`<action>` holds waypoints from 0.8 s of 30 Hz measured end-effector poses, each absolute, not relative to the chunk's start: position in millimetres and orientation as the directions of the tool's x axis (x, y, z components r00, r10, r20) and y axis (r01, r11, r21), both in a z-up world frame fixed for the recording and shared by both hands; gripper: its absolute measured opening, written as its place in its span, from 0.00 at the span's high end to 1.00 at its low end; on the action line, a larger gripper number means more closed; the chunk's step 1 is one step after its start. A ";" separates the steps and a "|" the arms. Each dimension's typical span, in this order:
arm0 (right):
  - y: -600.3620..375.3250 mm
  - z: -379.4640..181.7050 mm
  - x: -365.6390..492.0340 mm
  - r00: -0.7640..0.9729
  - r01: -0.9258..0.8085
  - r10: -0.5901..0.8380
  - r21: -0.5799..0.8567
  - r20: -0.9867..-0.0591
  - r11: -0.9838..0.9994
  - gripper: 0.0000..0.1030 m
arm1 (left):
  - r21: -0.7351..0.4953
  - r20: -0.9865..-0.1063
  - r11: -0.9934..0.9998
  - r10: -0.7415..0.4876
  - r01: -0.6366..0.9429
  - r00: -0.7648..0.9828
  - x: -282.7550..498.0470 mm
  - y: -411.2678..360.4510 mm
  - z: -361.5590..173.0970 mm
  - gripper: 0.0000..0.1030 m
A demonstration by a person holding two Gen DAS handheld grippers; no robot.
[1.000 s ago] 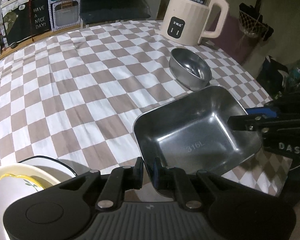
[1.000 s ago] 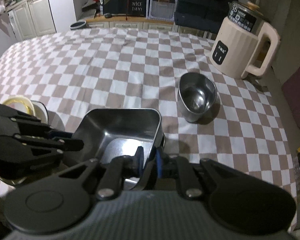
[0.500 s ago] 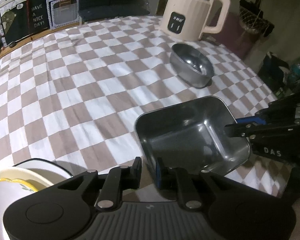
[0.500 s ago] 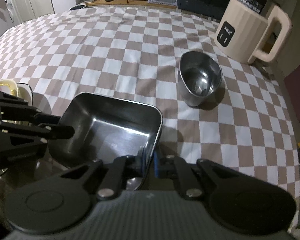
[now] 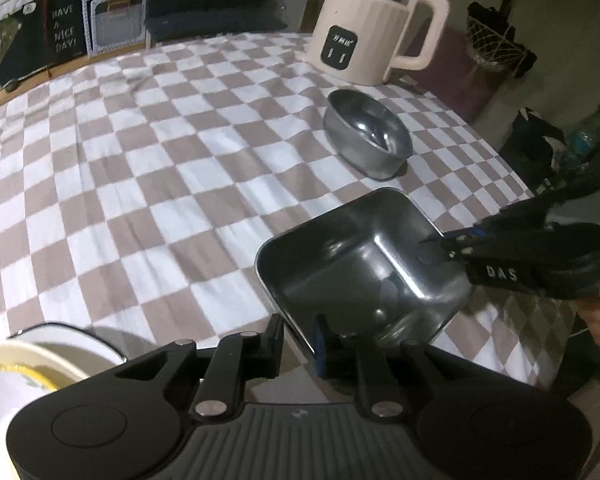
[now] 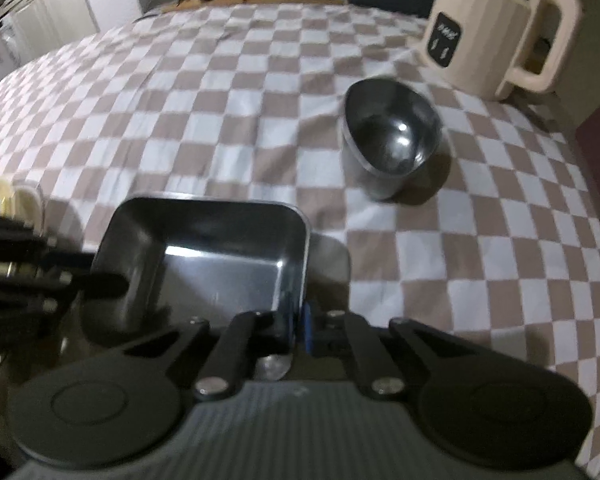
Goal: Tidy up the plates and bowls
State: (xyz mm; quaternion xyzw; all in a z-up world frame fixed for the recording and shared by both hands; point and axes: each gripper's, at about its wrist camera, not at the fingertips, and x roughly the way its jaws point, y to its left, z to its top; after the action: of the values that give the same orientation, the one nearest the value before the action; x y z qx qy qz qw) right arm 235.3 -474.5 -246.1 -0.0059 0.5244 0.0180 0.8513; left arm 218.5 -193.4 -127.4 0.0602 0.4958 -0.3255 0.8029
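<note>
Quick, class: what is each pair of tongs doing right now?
Left tongs: closed on the square steel tray's rim.
Right tongs: just closing, shut on the tray's opposite rim.

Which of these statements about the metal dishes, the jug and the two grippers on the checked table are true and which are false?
1. The rectangular steel tray is gripped at two edges, by left gripper and right gripper. True.
2. The oval steel bowl sits inside the tray. False: it stands apart on the checked tablecloth.
3. The cream electric jug lies tipped over. False: upright.
4. The oval bowl is empty. True.
</note>
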 end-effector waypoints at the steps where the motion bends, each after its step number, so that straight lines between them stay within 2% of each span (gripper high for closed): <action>1: -476.9 -246.8 237.2 0.450 -0.030 0.026 0.014 -0.893 0.999 0.95 | -0.236 -0.832 0.781 -0.470 0.578 0.295 219.9 -193.6 -127.7 0.84; 21: -489.4 -250.6 234.7 0.455 0.005 0.046 0.055 -0.889 0.998 0.95 | -0.250 -0.822 0.782 -0.483 0.571 0.302 226.9 -202.0 -130.4 0.84; 24: -484.8 -246.2 230.7 0.455 -0.015 0.050 0.048 -0.889 0.999 0.89 | -0.261 -0.823 0.785 -0.485 0.562 0.295 228.5 -200.2 -129.0 0.84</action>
State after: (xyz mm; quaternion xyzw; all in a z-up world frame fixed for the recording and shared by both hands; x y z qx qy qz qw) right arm 230.7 -484.8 -246.2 0.0166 0.5215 0.0191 0.8529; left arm 228.5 -200.2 -129.0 0.0386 0.4964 -0.3255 0.8038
